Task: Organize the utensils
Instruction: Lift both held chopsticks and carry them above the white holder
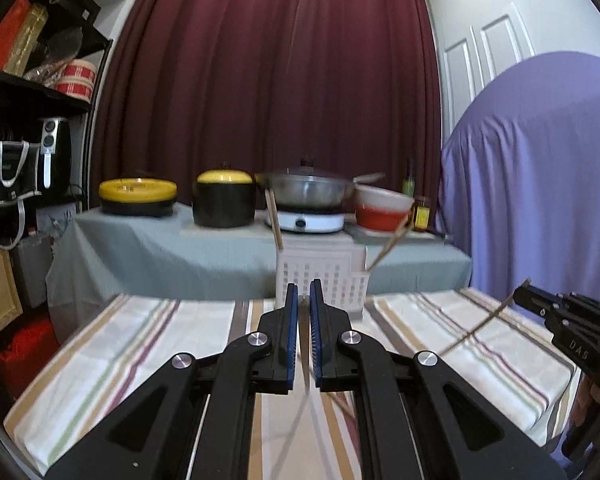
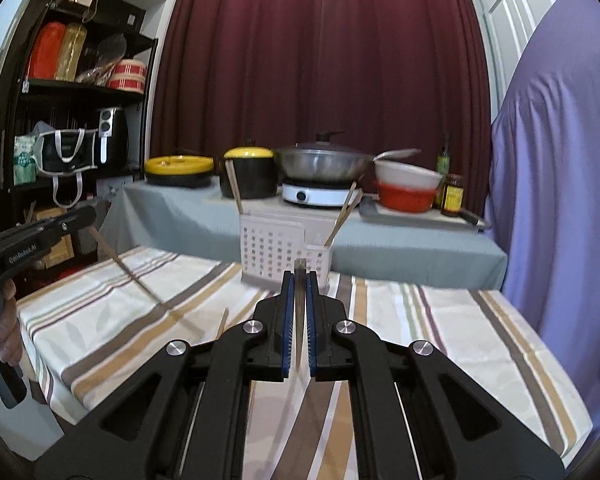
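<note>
Upright, three chopsticks [image 2: 233,184] in white basket [image 2: 268,248]; both grippers' jaws each clamping another chopstick.

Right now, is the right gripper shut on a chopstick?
Yes. The right gripper is shut on a chopstick, held upright between its blue pads.

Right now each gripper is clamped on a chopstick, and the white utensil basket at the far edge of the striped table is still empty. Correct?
Not quite. The basket is not empty: the right wrist view shows chopsticks already standing in it. The rest holds: the left gripper and the right gripper are each shut on a chopstick.
</note>
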`<action>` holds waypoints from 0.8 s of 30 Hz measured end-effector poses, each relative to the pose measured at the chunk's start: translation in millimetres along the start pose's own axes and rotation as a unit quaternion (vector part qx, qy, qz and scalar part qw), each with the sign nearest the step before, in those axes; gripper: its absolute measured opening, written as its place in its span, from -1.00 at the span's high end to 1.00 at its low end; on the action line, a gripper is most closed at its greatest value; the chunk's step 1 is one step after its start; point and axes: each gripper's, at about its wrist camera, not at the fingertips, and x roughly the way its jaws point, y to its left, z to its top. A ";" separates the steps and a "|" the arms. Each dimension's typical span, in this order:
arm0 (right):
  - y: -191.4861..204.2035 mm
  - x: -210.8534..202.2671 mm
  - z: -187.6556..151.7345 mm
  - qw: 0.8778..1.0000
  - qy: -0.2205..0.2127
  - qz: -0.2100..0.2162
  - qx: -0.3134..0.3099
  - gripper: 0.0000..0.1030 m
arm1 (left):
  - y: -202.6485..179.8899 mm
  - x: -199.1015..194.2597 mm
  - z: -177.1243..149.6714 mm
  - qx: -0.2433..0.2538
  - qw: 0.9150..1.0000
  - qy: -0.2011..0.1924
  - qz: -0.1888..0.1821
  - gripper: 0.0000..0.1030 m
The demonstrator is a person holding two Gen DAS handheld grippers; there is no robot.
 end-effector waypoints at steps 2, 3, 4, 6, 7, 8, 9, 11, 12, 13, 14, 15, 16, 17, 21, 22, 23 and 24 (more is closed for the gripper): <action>-2.2 -0.7 5.3 1.000 -0.005 0.000 0.000 0.88 | 0.1 -2.2 8.9 0.001 1.000 -0.008 0.002 0.87; -3.1 -0.7 8.4 1.000 -0.007 -0.001 0.001 0.88 | 0.6 -3.3 11.9 0.001 1.000 -0.010 0.002 0.87; -3.6 -0.4 10.9 1.000 -0.009 -0.001 0.001 0.88 | 0.5 -3.8 15.4 0.001 1.000 -0.012 0.004 0.87; -4.6 0.3 15.2 1.000 -0.011 -0.001 0.000 0.88 | 0.2 -3.1 20.3 0.001 1.000 -0.015 0.008 0.87; -4.0 0.2 17.4 1.000 -0.011 -0.002 0.000 0.88 | 0.0 -2.6 21.7 0.001 1.000 -0.016 0.009 0.87; -4.6 1.2 19.9 1.000 -0.012 -0.002 0.000 0.88 | 0.1 -1.9 23.2 0.001 1.000 -0.016 0.010 0.87; -4.4 2.0 21.9 1.000 -0.012 -0.003 -0.001 0.88 | 0.8 -1.9 23.8 0.000 1.000 -0.016 0.011 0.87; -5.3 4.0 25.1 1.000 -0.012 -0.002 -0.001 0.88 | 1.4 -0.4 26.8 -0.001 1.000 -0.016 0.012 0.87; -5.9 4.4 27.0 1.000 -0.013 -0.003 -0.001 0.88 | 1.5 -0.1 28.5 -0.001 1.000 -0.018 0.013 0.87; -6.2 5.4 28.3 1.000 -0.013 -0.002 -0.001 0.88 | 1.7 0.3 30.0 -0.002 1.000 -0.019 0.014 0.87; -6.7 6.7 30.9 1.000 -0.014 -0.002 -0.002 0.88 | 1.8 1.1 32.2 -0.003 1.000 -0.020 0.014 0.87; -7.0 7.7 33.0 1.000 -0.015 -0.002 -0.003 0.88 | 1.6 2.3 34.4 -0.003 1.000 -0.021 0.013 0.87; -6.8 8.9 34.3 1.000 -0.016 -0.001 -0.003 0.88 | 2.1 3.6 37.3 -0.004 1.000 -0.022 0.012 0.87; -7.5 11.1 37.5 1.000 -0.019 0.000 -0.004 0.88 | 2.4 4.5 39.6 -0.004 1.000 -0.024 0.012 0.87; -10.1 20.9 50.6 1.000 -0.028 0.006 -0.001 0.88 | 4.6 11.1 48.6 -0.005 1.000 -0.027 0.008 0.87; -11.2 23.5 54.3 0.999 -0.031 0.008 0.001 0.88 | 5.5 14.4 52.2 -0.008 1.000 -0.028 0.006 0.87; -12.9 27.8 59.5 0.999 -0.036 0.010 0.001 0.88 | 5.9 16.8 55.2 -0.010 1.000 -0.029 0.004 0.87; -14.6 31.1 63.1 0.999 -0.040 0.011 0.002 0.88 | 6.3 19.7 58.4 -0.012 0.999 -0.031 0.002 0.87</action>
